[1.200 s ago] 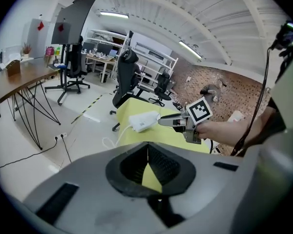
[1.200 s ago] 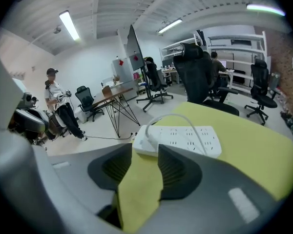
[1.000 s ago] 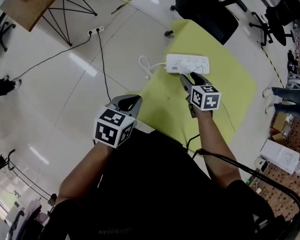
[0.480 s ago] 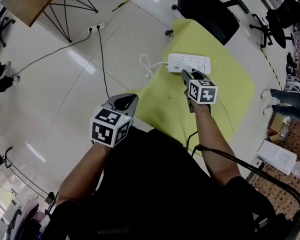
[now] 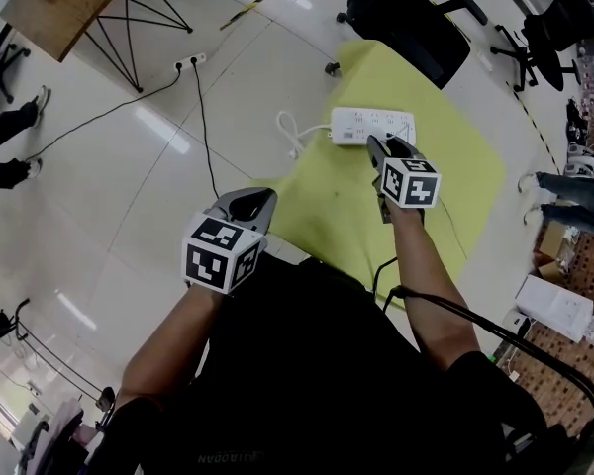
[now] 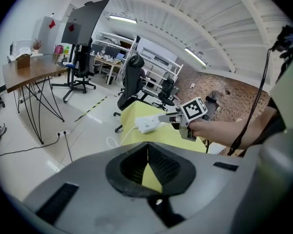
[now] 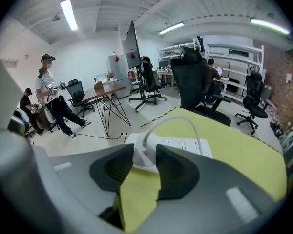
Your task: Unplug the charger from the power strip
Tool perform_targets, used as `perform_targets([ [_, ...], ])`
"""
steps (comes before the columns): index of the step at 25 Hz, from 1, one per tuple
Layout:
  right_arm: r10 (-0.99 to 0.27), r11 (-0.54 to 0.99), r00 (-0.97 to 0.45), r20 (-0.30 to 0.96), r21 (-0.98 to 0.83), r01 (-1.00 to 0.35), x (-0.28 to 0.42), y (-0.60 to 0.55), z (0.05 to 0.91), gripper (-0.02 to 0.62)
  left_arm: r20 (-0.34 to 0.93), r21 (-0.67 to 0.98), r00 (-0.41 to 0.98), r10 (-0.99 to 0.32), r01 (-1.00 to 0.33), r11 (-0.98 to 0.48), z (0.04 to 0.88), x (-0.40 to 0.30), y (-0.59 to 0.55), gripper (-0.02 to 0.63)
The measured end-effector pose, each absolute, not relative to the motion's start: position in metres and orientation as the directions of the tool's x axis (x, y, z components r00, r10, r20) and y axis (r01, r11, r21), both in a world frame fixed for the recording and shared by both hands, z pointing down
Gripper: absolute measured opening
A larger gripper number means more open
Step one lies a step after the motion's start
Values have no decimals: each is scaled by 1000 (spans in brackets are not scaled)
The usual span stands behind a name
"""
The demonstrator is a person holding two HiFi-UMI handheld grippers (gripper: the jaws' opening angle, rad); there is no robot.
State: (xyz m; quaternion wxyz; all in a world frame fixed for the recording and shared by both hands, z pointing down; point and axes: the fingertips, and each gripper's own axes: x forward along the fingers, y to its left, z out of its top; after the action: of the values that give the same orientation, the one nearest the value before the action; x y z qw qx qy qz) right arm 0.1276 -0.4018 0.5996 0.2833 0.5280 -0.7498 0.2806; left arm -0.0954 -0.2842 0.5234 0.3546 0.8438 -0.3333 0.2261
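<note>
A white power strip [image 5: 372,126] lies on the yellow table [image 5: 327,201], and its white cord [image 5: 289,132] hangs off the left edge. My right gripper [image 5: 381,144] reaches its near side. In the right gripper view a white charger [image 7: 143,155] stands plugged into the power strip [image 7: 185,147], its cable [image 7: 185,123] arcing up and to the right. The right gripper [image 7: 144,152] has just been closing, and both pads now press the charger's sides. My left gripper [image 5: 246,204] hovers shut at the table's near left corner, holding nothing. In the left gripper view its jaws [image 6: 147,147] meet.
A black office chair [image 5: 416,23] stands behind the table. A floor socket [image 5: 190,61] with black cables and a wooden desk [image 5: 59,3] are on the left. A person [image 7: 51,101] sits far left. The table's front edge lies under my arms.
The right gripper's jaws have narrowed onto the charger, and the gripper has edged slightly toward the strip. The left gripper has stayed in place.
</note>
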Motion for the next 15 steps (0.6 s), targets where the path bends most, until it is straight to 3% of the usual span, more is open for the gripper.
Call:
perform_targets([
  [15, -635, 251, -308, 708, -187, -950, 150, -320, 589, 138, 610, 436, 730, -309, -635, -638, 518, -49, -266, 5],
])
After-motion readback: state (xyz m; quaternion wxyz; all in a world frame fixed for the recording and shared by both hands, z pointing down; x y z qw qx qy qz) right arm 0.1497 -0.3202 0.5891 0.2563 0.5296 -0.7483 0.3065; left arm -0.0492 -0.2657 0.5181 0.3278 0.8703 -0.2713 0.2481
